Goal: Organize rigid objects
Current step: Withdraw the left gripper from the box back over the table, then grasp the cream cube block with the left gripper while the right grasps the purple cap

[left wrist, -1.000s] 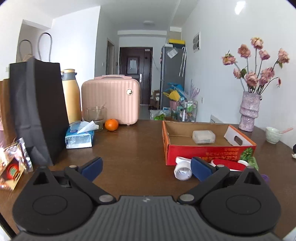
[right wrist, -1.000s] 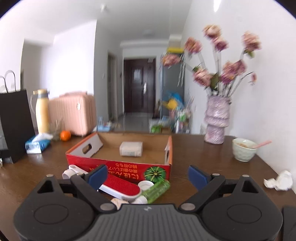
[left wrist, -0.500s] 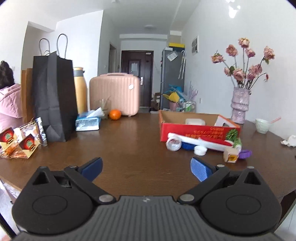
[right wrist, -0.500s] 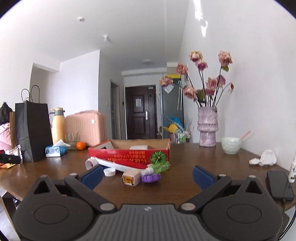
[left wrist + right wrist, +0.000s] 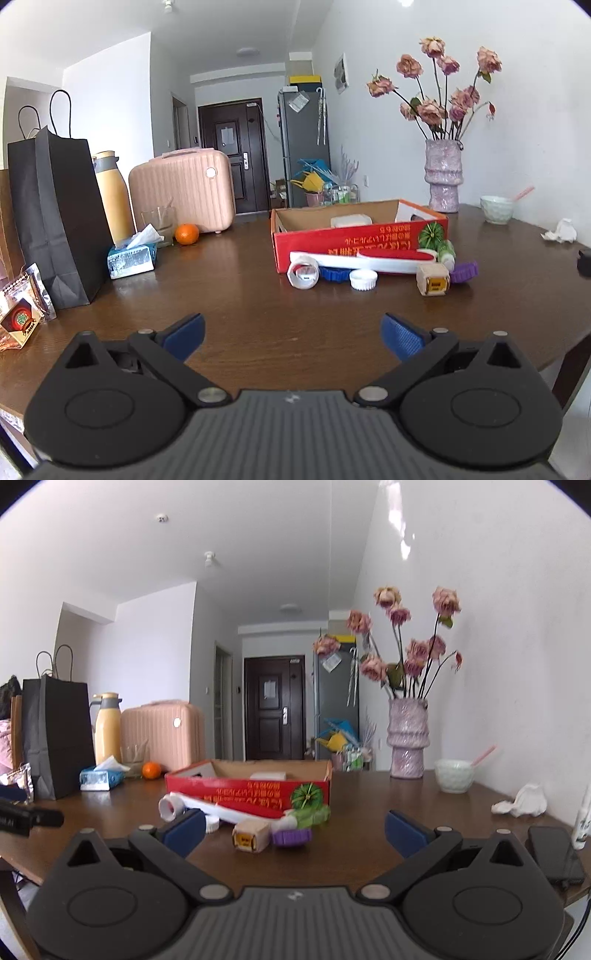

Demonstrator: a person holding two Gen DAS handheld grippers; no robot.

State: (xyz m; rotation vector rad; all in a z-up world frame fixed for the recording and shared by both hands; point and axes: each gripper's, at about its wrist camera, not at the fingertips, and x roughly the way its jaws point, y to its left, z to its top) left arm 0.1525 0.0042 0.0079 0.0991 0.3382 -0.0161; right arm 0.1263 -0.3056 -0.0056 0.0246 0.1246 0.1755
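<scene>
This is a lived-in home, seen from a dark brown wooden dining table that faces down a white-walled hallway. At the far end stands a dark panelled entrance door, with a tall grey refrigerator just to its right, notes stuck on its front. On the table's far right, against the wall, a mottled pink ceramic vase holds dried pink roses, and a pale green bowl sits near it. On the far left are a ribbed pink hard-shell case, a yellow thermos flask, a black paper shopping bag, a blue tissue pack and an orange.
</scene>
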